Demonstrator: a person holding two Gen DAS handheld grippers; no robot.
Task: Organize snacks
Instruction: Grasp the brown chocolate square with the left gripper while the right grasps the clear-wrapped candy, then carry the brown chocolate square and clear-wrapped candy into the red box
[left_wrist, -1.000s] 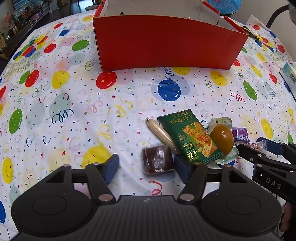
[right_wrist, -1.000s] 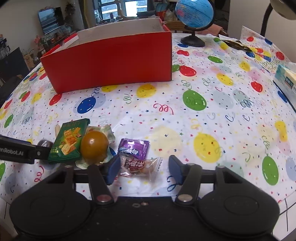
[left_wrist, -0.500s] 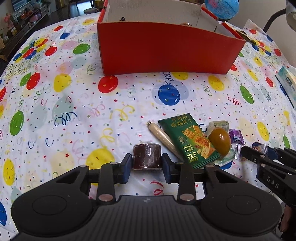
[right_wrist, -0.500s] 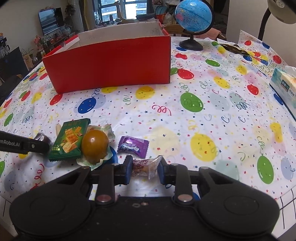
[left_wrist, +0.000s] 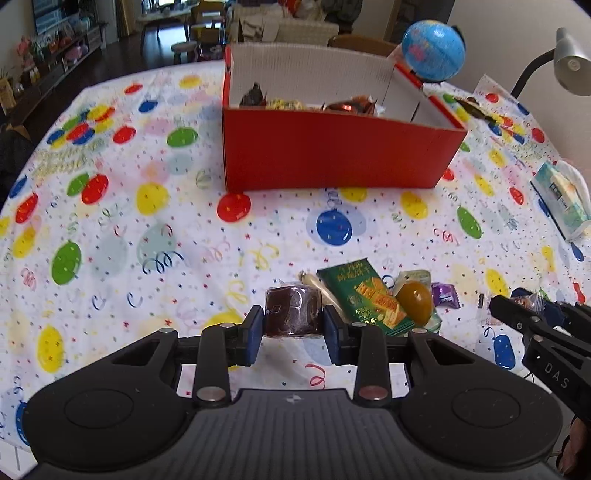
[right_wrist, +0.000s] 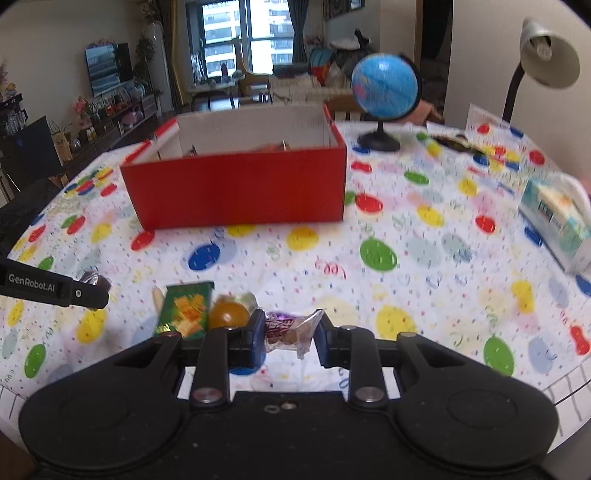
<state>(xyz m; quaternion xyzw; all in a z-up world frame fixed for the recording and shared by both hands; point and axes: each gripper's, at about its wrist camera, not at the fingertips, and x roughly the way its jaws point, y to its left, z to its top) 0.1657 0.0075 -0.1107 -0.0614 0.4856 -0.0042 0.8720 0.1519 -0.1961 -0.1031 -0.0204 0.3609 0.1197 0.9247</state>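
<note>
Table under balloon-print cloth (left_wrist: 155, 229), carrying everything.

Red box (left_wrist: 332, 155) standing at far side, open-topped, already holding several wrapped snacks; well apart from the loose pile.

Loose pile lying near the front edge: green cracker packet (left_wrist: 365, 295), pale stick (left_wrist: 325, 291) just beside it, amber jelly cup (left_wrist: 415, 301) touching the packet's right side, purple candy (left_wrist: 445, 295) beyond that.

Left gripper (left_wrist: 293, 326): pinching brown wrapped cake (left_wrist: 293, 312), pads pressing on both its sides, cake riding clear of the cloth.

Right gripper (right_wrist: 290, 338): pinching clear-wrapped snack (right_wrist: 291, 328) with red print, wrapper crumpling between the pads, tail of wrapper sticking out right. Right view blurring somewhat.

Step in hand, judging: both picks done, carrying toward the box starting.

Next move calling for: raising both items above the near wall of the box, travelling forward over the rim, then spreading the jaws inside. Keeping the two grippers apart over the opening. Watching the thin wrapper for slipping. Four snacks remaining for later passes.
</note>
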